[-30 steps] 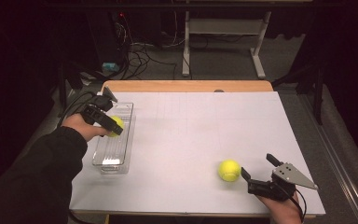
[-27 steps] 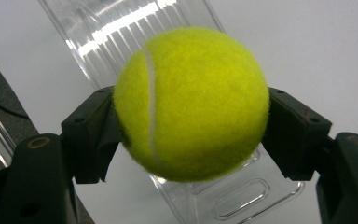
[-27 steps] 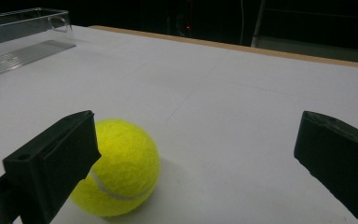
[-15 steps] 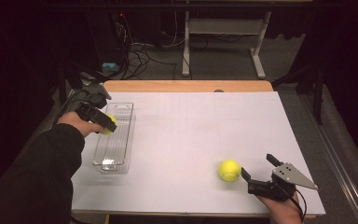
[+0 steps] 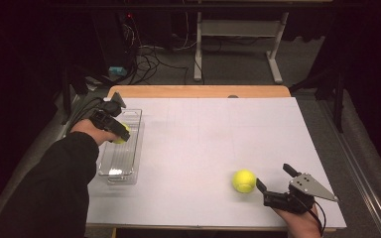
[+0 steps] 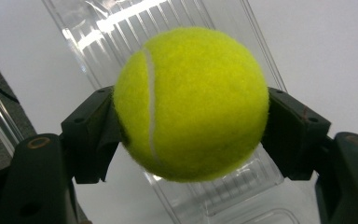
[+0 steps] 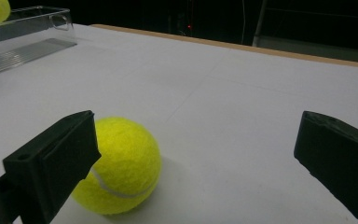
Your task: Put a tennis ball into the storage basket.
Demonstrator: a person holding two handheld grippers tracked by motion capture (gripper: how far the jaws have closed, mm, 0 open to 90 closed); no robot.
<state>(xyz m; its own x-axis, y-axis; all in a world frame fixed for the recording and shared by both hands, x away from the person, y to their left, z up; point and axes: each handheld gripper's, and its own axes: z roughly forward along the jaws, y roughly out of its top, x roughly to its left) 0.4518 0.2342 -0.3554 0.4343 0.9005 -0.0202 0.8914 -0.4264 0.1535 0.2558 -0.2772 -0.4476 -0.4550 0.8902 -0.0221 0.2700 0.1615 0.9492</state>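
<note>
the left gripper [image 5: 115, 130] sits at the left of the high view, above the clear plastic tray [image 5: 129, 166], with its jaws clamped on a yellow tennis ball [image 5: 121, 135]; from above, most of that ball is hidden behind the black gripper body and the hand, and only a small yellow patch shows. in the left gripper view the same tennis ball [image 6: 191, 103] occupies the centre of the frame, pressed between the two black jaws at its left and right sides, with the ribbed floor of the tray [image 6: 121, 28] running diagonally behind it; the lower part of the tray is cut off by the ball and the frame edge. whether the ball touches the tray floor cannot be determined. a second tennis ball [image 5: 243, 180] rests on the white table [image 5: 218, 134] at the lower right of the high view, just beside the right gripper [image 5: 275, 178], whose jaws stand wide apart and grip nothing. in the right gripper view this ball [image 7: 121, 163] lies at the lower left, partly covered by the left-hand jaw; contact between them cannot be confirmed. the far tray [image 7: 28, 35] appears at the upper left, cut off by the frame edge.
</note>
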